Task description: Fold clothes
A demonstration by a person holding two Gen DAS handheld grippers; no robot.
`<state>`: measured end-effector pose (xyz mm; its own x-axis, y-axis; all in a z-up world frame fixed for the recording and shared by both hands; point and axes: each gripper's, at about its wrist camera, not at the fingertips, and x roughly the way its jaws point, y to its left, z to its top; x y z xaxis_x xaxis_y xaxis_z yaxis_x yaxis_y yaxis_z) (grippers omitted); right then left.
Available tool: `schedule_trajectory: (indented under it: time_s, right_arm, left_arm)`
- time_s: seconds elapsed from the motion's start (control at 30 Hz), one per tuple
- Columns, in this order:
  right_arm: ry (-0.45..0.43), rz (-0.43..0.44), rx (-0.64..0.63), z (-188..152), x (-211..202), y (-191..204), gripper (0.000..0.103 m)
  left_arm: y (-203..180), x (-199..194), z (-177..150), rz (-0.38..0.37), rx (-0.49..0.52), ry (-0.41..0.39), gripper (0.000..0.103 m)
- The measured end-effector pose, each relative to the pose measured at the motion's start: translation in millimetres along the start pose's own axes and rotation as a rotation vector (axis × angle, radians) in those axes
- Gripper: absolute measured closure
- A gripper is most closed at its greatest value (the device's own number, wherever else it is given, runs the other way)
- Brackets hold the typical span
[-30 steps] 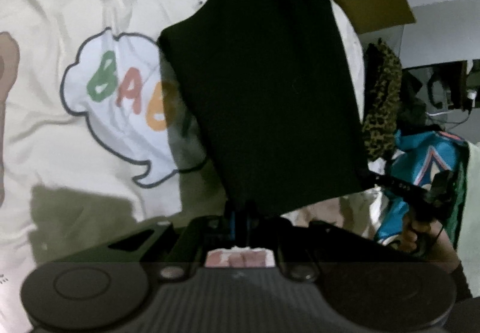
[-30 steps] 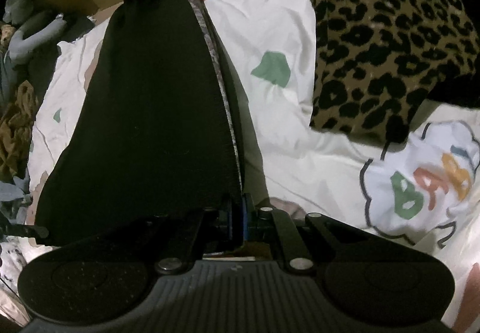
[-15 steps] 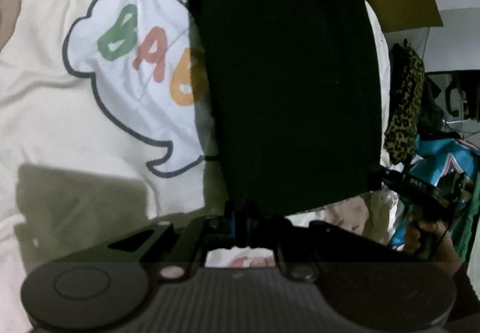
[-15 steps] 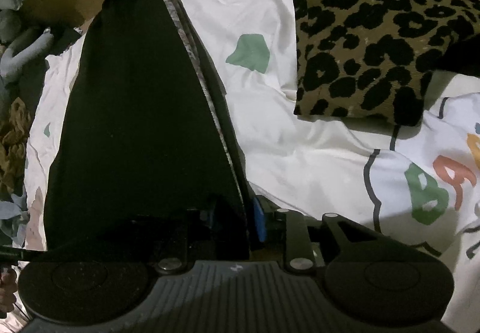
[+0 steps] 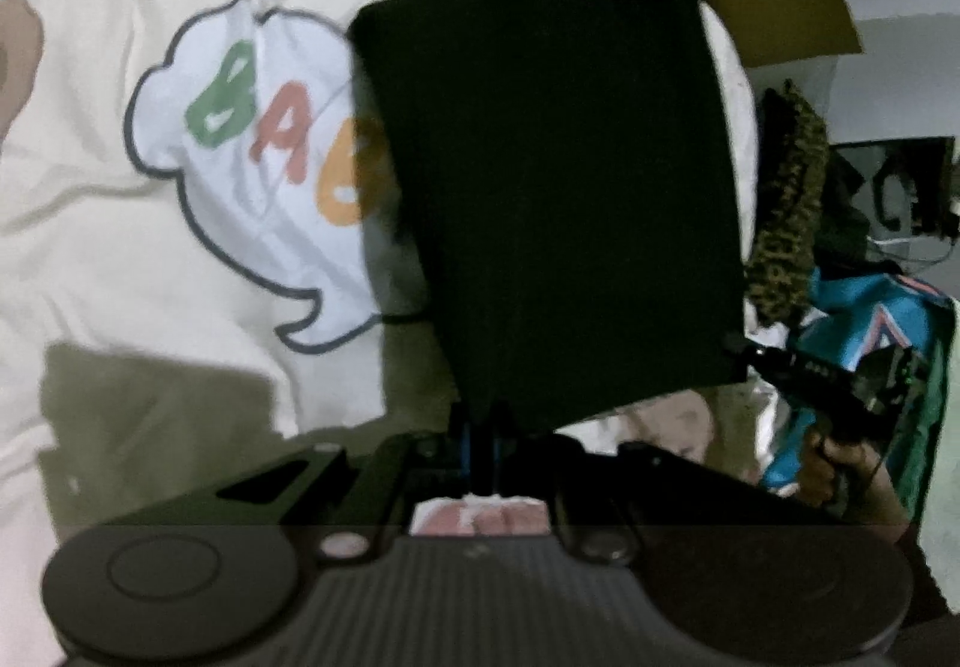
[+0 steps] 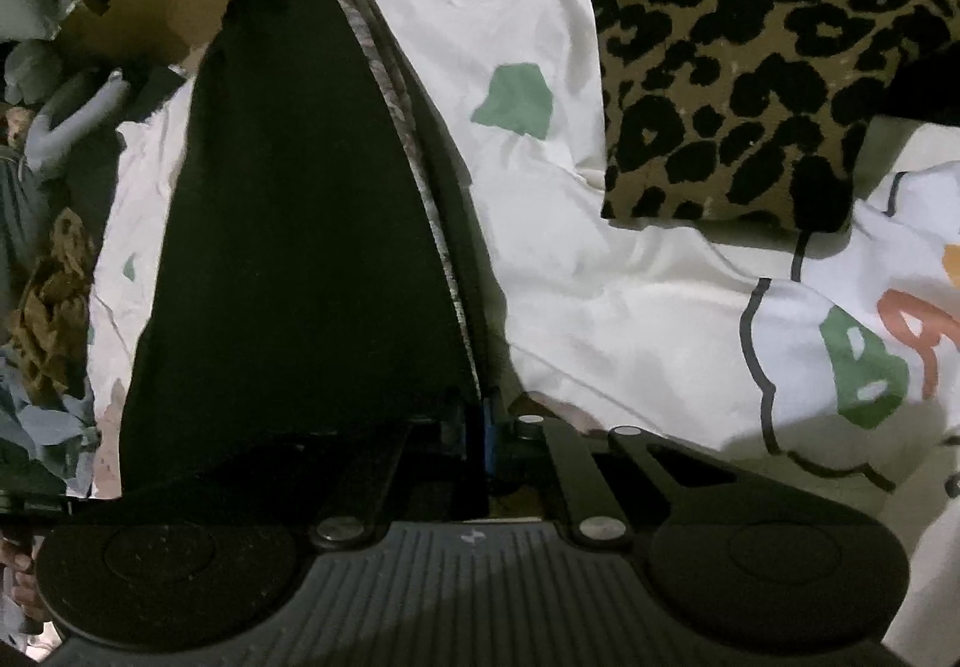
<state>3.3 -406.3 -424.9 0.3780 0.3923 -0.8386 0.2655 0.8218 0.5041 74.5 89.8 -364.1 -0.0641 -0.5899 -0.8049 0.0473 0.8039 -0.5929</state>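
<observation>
The left gripper [image 5: 480,430] has its jaws pinched tight on the near edge of a black garment [image 5: 558,175], which spreads away from them toward twelve o'clock and hangs over a cream bedsheet [image 5: 120,259]. The right gripper [image 6: 474,427] has just been closing again after a brief opening, and its jaws now meet on another edge of the same black garment [image 6: 300,247], whose patterned hem runs up toward eleven o'clock. On the sheet, at ten o'clock from the left jaws, is a speech-bubble print [image 5: 252,169] with coloured letters, partly covered by the cloth. In the right wrist view a leopard-print cushion [image 6: 750,54] lies on the sheet at two o'clock, apart from the garment. A pile of clothes [image 5: 864,331] sits at three o'clock beyond the left gripper.
</observation>
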Motion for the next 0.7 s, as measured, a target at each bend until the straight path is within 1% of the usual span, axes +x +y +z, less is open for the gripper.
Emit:
schedule_trajectory:
  time_s: [0.13,0.37,0.53,0.7]
  right_arm:
    - [-0.009,0.019,0.000,-5,-17,9,0.101]
    - [0.007,0.036,0.002,-24,-39,22,0.101]
    - [0.048,0.029,0.020,-47,-39,19,0.101]
    - [0.063,0.025,0.042,-64,-47,18,0.101]
  left_arm:
    - [-11,-16,1,-0.011,0.025,-0.001,0.097]
    - [-17,-28,-7,0.009,0.046,0.018,0.097]
    - [-12,-30,-20,0.034,0.055,0.052,0.097]
    - [-6,-36,-30,0.035,0.049,0.065,0.097]
